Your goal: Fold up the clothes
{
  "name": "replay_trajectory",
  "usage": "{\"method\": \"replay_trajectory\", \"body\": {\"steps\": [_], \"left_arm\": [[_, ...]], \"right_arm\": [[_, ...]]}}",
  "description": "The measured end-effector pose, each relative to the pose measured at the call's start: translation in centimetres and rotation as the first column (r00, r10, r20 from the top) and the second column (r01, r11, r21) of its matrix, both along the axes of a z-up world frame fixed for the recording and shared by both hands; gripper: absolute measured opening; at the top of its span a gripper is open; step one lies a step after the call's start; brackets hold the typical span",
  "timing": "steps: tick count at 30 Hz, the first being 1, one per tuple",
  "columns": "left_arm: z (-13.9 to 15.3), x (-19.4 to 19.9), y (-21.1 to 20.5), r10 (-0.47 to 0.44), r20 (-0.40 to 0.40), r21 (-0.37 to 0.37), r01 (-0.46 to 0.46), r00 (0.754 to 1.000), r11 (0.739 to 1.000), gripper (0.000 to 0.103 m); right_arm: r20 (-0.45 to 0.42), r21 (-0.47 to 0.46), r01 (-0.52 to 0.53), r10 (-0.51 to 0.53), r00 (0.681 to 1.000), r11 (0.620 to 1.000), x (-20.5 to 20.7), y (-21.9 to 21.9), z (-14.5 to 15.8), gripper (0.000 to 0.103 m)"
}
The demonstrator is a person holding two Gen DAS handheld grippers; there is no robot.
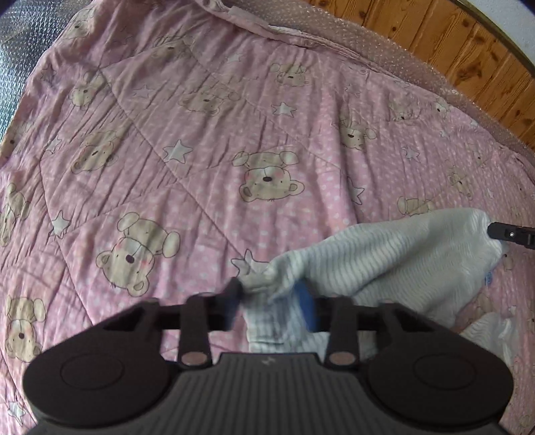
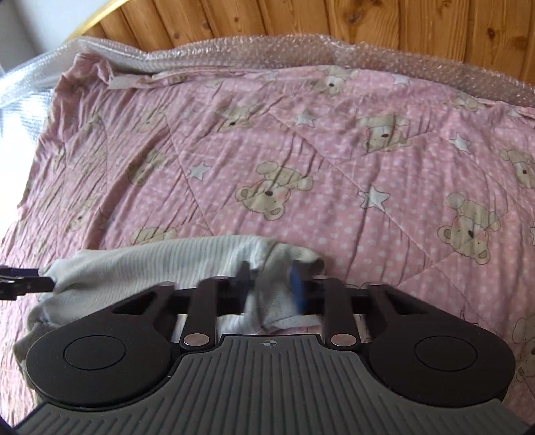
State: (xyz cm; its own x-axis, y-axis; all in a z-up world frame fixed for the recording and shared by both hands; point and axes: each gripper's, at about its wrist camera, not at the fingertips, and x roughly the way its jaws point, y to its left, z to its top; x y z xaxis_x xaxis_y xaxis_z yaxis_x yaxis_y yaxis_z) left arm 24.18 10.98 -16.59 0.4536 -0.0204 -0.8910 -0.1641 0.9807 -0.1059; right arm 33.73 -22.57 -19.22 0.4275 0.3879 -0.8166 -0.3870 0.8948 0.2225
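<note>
— Where did you have the garment?

— You held the pale ribbed garment (image 1: 384, 254) stretched between your two tools. Your left gripper (image 1: 272, 301) was clenched on a bunched corner of it, the fabric pinched between its fingers, one black and one blue-padded. Your right gripper (image 2: 272, 284) was clamped on the opposite corner in the same way, with cloth gathered and spilling down behind its fingers. From the left wrist view, the dark tip of your right tool showed at the far right edge of the cloth; from the right wrist view, your left tool's tip sat at the far left end.

— And what lay around you?

— Ahead of both grippers spread a pink quilt (image 2: 301, 150) printed with teddy bears and white stars, wrinkled and stitched in diagonal lines. Beyond its far edge ran a strip of bubble wrap (image 2: 267, 50), then a wooden plank wall (image 2: 367, 20). To the right of your left gripper, a second bit of white cloth (image 1: 491, 331) lay on the quilt, touching the hanging garment.
</note>
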Motion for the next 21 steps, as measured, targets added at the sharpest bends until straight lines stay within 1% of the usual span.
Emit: {"method": "replay_trajectory", "body": {"steps": [1,2,4,5,6,7,8,9,10,11,12,13,14,15,16,17,18,20,21], "left_arm": [[0.2,-0.1,0.2,0.014,0.019,0.013,-0.014,1.0,1.0,0.018],[1.1,-0.3,0.6,0.031,0.071,0.021,-0.033,0.997,0.999,0.017],[2.3,0.1,1.3,0.072,0.126,0.034,-0.077,0.989,0.996,0.017],[2.5,0.7,1.6,0.086,0.129,0.025,-0.09,0.988,0.996,0.018],[2.3,1.2,1.8,0.082,0.118,0.009,-0.083,0.99,0.996,0.018],[1.6,2.1,2.0,0.076,0.084,0.007,-0.077,0.994,0.997,0.02],[1.0,2.5,2.0,0.087,0.045,0.029,-0.088,0.995,0.996,0.023],[0.5,2.5,2.2,0.092,0.01,0.035,-0.092,0.996,0.995,0.026],[0.3,2.2,2.6,0.094,-0.013,0.026,-0.094,0.995,0.995,0.027],[0.7,1.3,3.0,0.103,-0.009,0.012,-0.103,0.995,0.995,0.029],[1.5,0.0,3.4,0.114,0.01,-0.008,-0.114,0.993,0.994,0.041],[2.2,-1.7,3.7,0.125,0.031,-0.029,-0.124,0.992,0.992,0.059],[2.8,-3.3,4.0,0.136,0.042,-0.044,-0.135,0.99,0.99,0.065],[2.9,-4.8,4.1,0.142,0.035,-0.065,-0.139,0.989,0.988,0.066],[2.8,-6.3,4.1,0.138,0.015,-0.103,-0.136,0.99,0.985,0.066],[2.4,-7.4,4.0,0.144,-0.005,-0.131,-0.144,0.99,0.981,0.066],[2.1,-8.4,3.9,0.15,-0.025,-0.16,-0.152,0.988,0.975,0.066],[0.8,-9.7,3.6,0.16,-0.06,-0.22,-0.169,0.985,0.961,0.066],[0.2,-10.0,3.2,0.169,-0.078,-0.231,-0.182,0.983,0.956,0.066]], "right_arm": [[0.021,0.003,-0.01,0.01,1.0,1.0,-0.3,0.0,0.4,0.005],[0.046,0.003,-0.012,0.012,0.999,1.0,-0.5,0.0,0.8,0.004],[0.101,0.008,0.007,-0.008,0.995,1.0,-0.7,-0.4,1.9,0.003],[0.118,-0.001,0.022,-0.021,0.993,1.0,-0.5,-0.3,1.9,0.001],[0.129,-0.02,0.036,-0.033,0.991,0.999,-0.2,-0.1,1.8,0.001],[0.14,-0.039,0.05,-0.044,0.989,0.998,0.1,0.0,1.6,0.001],[0.134,-0.053,0.064,-0.057,0.989,0.997,0.5,0.1,1.1,0.004],[0.113,-0.045,0.077,-0.072,0.991,0.996,0.6,-0.1,0.8,0.015],[0.093,-0.021,0.088,-0.086,0.992,0.996,0.2,-0.8,0.9,0.021],[0.073,0.002,0.099,-0.099,0.992,0.995,-0.2,-1.4,1.0,0.025],[0.052,0.026,0.111,-0.112,0.992,0.994,-0.5,-2.0,1.1,0.037],[0.036,0.063,0.118,-0.121,0.992,0.991,-1.3,-2.8,1.6,0.05],[0.019,0.109,0.119,-0.122,0.992,0.987,-2.8,-3.9,2.3,0.054],[-0.013,0.147,0.114,-0.114,0.993,0.982,-4.4,-4.8,2.7,0.055],[-0.047,0.167,0.108,-0.101,0.994,0.98,-6.0,-5.5,2.7,0.055],[-0.074,0.164,0.105,-0.094,0.993,0.981,-7.6,-5.8,2.3,0.055],[-0.094,0.145,0.105,-0.092,0.991,0.984,-9.0,-5.9,1.7,0.057],[-0.132,0.1,0.106,-0.092,0.987,0.989,-11.0,-5.8,0.1,0.058],[-0.14,0.091,0.105,-0.092,0.986,0.99,-11.5,-5.5,-0.6,0.058]]}}
